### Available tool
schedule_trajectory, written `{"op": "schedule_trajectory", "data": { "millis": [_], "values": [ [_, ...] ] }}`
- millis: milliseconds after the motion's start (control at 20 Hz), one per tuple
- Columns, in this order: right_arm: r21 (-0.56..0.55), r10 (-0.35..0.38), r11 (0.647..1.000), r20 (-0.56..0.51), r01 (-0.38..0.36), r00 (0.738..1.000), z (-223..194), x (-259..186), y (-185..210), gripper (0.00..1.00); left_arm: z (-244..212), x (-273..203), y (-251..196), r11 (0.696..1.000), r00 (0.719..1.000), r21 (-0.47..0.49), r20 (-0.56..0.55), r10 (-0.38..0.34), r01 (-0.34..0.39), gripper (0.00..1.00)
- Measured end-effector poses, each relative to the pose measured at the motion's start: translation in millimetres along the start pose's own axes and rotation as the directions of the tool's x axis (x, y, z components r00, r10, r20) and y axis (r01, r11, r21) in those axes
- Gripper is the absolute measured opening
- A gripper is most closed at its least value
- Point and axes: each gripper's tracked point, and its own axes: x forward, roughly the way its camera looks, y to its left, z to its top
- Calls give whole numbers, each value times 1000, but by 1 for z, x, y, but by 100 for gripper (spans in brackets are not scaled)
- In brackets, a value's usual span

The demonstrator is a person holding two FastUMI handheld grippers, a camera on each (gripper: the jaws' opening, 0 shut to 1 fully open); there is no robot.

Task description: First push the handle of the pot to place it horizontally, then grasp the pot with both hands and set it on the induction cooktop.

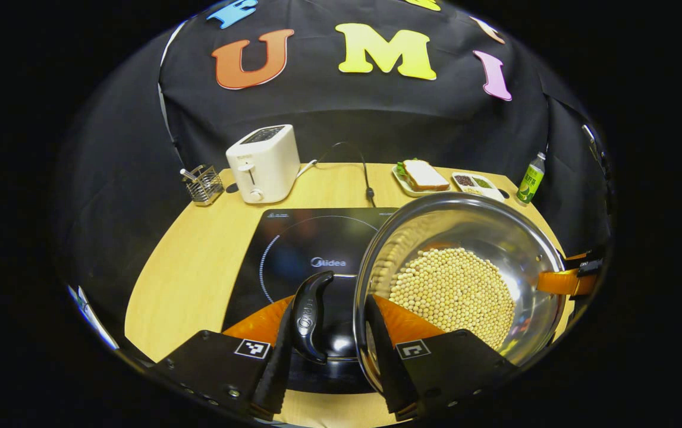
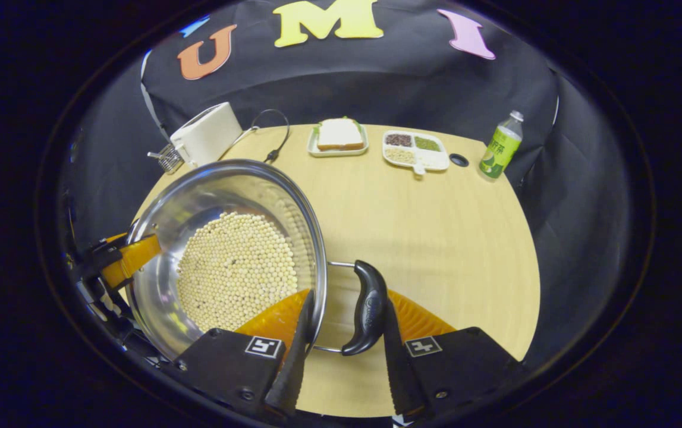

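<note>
A steel pot (image 1: 471, 238) holding pale beans (image 1: 453, 291) hangs over the right part of the black induction cooktop (image 1: 305, 244); I cannot tell whether it rests on it. My left gripper (image 1: 330, 304) is shut on the pot's black side handle (image 1: 310, 318), one finger outside the handle and the other inside the rim. In the right gripper view the pot (image 2: 228, 196) is at the left. There my right gripper (image 2: 348, 300) is shut on the opposite black handle (image 2: 367, 306) in the same way. Each view also shows the other gripper's orange finger at the pot's far side.
On the wooden table (image 2: 436, 238) a white toaster (image 1: 263, 163) and a wire basket (image 1: 204, 184) stand at the back left. A sandwich plate (image 2: 339, 135), a divided tray (image 2: 415, 148) and a green bottle (image 2: 500, 147) stand along the back. A black cable (image 1: 367, 178) lies behind the cooktop.
</note>
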Motion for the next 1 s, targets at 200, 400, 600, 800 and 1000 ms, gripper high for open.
{"op": "schedule_trajectory", "data": {
  "millis": [200,400,600,800,1000],
  "values": [
    [-3,7,1000,-2,-7,1000,8,8,33,59,4,8,32,1000,1000,8,1,5,-5,61],
    [-1,13,1000,-20,-13,1000,18,20,62,60,12,20,61,1000,1000,18,1,7,-7,61],
    [-9,13,1000,-29,-14,999,34,36,87,60,20,35,85,1000,1000,12,-6,15,-15,61],
    [-16,10,1000,-42,-11,999,49,52,110,60,25,48,110,1000,999,3,-16,28,-28,61],
    [-10,12,1000,-45,-12,999,60,63,129,60,35,61,128,999,999,11,-16,46,-46,62]
  ]
}}
